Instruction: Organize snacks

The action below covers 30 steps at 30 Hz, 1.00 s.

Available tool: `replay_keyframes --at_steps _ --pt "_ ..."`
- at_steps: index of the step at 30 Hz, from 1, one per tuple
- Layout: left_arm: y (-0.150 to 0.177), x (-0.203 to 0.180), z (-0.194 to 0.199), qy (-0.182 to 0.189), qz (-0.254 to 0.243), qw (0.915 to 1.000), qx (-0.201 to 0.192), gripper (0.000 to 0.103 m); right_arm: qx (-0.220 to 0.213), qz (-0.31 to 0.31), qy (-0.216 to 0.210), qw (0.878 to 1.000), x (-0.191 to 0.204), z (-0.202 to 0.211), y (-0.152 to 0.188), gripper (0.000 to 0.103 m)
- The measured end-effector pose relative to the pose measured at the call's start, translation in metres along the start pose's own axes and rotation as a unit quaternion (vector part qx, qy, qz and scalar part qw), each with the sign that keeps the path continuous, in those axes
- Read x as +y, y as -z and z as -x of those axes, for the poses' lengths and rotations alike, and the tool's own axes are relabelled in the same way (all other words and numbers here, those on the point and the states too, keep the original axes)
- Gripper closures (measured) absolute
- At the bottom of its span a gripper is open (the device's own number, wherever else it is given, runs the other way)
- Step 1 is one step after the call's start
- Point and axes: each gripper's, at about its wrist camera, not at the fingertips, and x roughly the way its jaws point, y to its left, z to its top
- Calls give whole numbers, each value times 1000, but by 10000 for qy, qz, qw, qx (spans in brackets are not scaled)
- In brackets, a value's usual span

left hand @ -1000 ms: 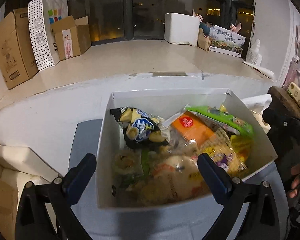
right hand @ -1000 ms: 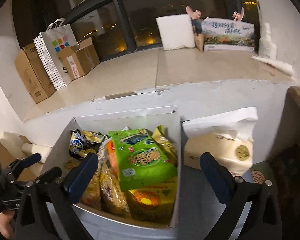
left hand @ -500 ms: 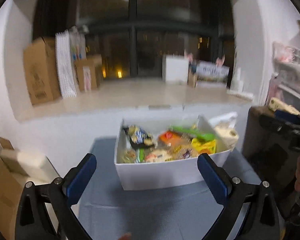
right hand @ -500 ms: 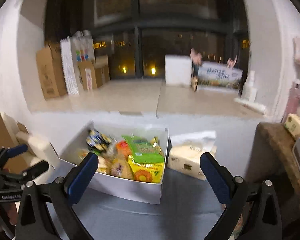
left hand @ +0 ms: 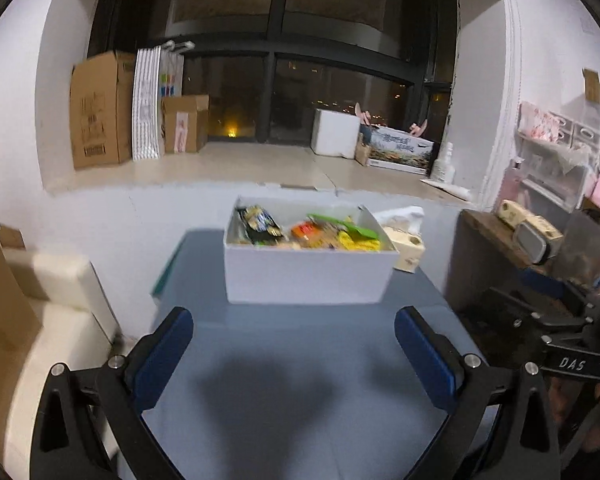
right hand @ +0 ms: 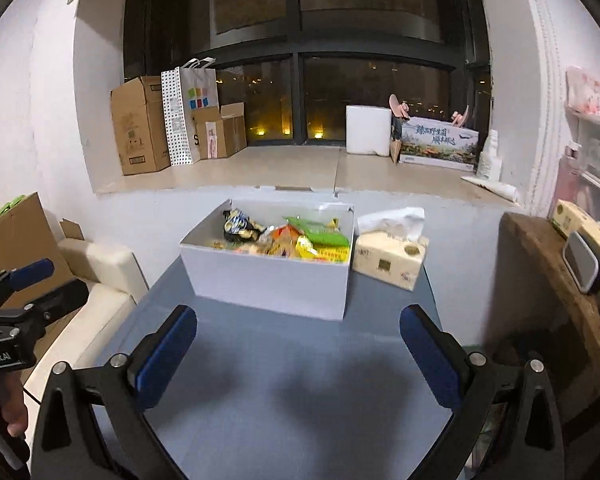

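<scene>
A white box (left hand: 306, 276) full of snack packets (left hand: 308, 232) stands at the far end of a grey-blue table (left hand: 292, 380). It shows in the right wrist view too (right hand: 268, 280), with a green packet (right hand: 324, 234) and a dark packet (right hand: 238, 224) on top. My left gripper (left hand: 294, 344) is open and empty, held back over the near part of the table. My right gripper (right hand: 298, 346) is open and empty, likewise well short of the box. The left gripper also shows at the left edge of the right wrist view (right hand: 24, 292).
A tissue box (right hand: 390, 256) stands right of the white box. A wide window ledge (right hand: 292, 172) behind holds cardboard boxes (right hand: 140, 124) and a white foam box (right hand: 368, 130). A wooden stand (right hand: 556, 280) is at right, a cream cushion (right hand: 100, 276) at left.
Both grippers have pulled back and up from the box, which now looks far smaller. Both stayed open and empty.
</scene>
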Motion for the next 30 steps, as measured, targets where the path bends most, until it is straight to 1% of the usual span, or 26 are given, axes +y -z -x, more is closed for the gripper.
replay_keyframes --at_steps 2,6,14,30 --pt "9 -1 5 86 18 10000 42 0 102 -38 47 9999 2 5 8 0" --pt "22 -5 10 -29 -57 9999 153 0 82 -30 48 10000 2 19 19 0" --pt "19 -11 13 -46 -131 9998 144 0 54 -62 -7 10000 3 25 21 0" --pt "17 -18 8 -104 -228 9995 195 0 76 -139 78 9998 -1 27 21 0"
